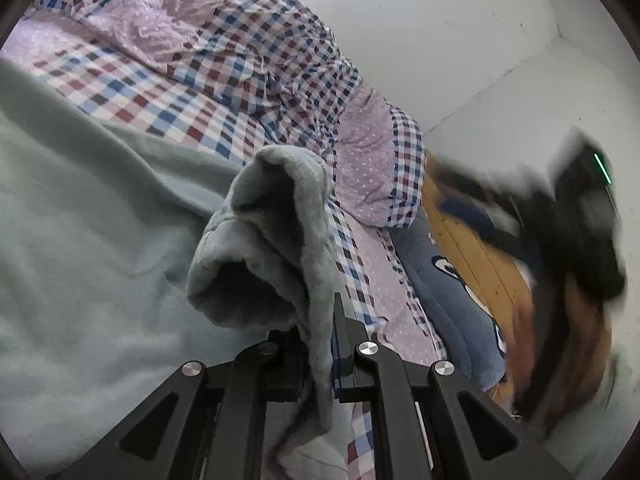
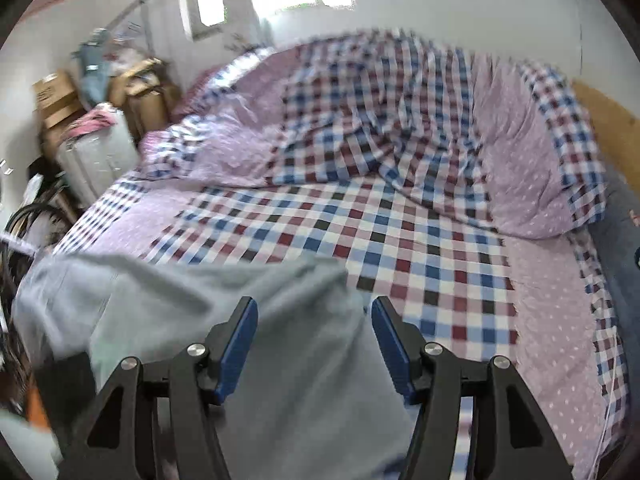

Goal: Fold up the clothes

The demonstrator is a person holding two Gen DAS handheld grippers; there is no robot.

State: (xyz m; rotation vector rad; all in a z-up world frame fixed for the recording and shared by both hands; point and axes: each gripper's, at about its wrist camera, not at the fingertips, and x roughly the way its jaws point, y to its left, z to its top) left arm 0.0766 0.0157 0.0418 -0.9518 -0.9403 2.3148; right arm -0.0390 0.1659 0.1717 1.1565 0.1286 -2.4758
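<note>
A pale grey-green fleece garment (image 1: 80, 220) lies spread over the checked bed. My left gripper (image 1: 320, 320) is shut on a bunched fold of it (image 1: 272, 240), which stands up between the jaws and hangs down behind them. In the right wrist view the same garment (image 2: 224, 300) lies at the lower left of the bed. My right gripper (image 2: 314, 312) is open and empty, its blue pads (image 2: 240, 340) hovering over the garment's right edge. The right gripper shows in the left wrist view as a dark blur (image 1: 560, 240).
The bed carries a checked and lilac dotted sheet (image 2: 360, 240) and a rumpled duvet (image 2: 400, 120) at the back. A blue pillow (image 1: 452, 292) and wooden headboard (image 1: 480, 260) lie at the right. Cardboard boxes (image 2: 60, 96) and a white case (image 2: 96, 156) stand left of the bed.
</note>
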